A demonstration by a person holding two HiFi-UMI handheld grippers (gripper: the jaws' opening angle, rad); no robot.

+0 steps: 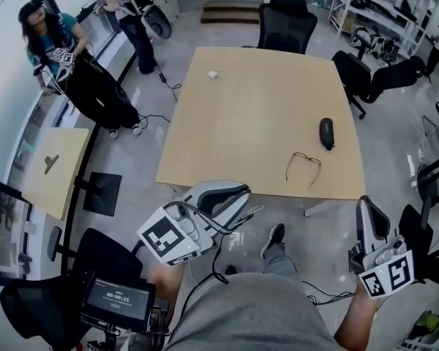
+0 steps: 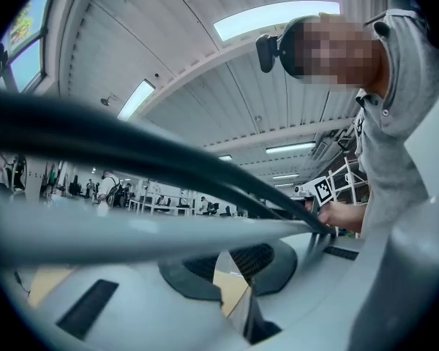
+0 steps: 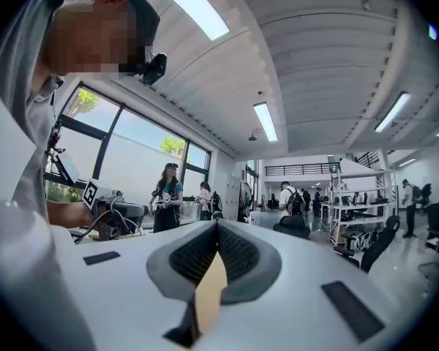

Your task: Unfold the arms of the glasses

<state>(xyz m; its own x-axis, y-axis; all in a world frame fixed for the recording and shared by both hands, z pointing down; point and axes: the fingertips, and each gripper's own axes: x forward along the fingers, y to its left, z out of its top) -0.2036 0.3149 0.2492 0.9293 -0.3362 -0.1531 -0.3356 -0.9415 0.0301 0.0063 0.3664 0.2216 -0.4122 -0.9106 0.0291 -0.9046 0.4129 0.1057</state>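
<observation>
The glasses (image 1: 304,165) are lying on the wooden table (image 1: 234,123), near its front edge toward the right corner. Their arms appear to be standing out from the front frame, though the pair is small in the head view. A black case (image 1: 326,132) is lying just beyond the glasses, apart from them. A small white object (image 1: 213,74) is sitting near the far left corner of the table.

Neither gripper is touching the glasses. Both are being held off the table, on the near side of its front edge, above the person's lap.

The left gripper (image 1: 243,190) is pointing toward the table edge. In the left gripper view, its jaws (image 2: 238,265) are pressed together with nothing between the pads. A dark cable (image 2: 168,163) is crossing close in front of that camera.

The right gripper (image 1: 366,203) is sitting below the table's right front corner. In the right gripper view, its jaws (image 3: 216,231) are pressed together and are pinching nothing.

A black office chair (image 1: 287,22) is standing at the far side of the table.
</observation>
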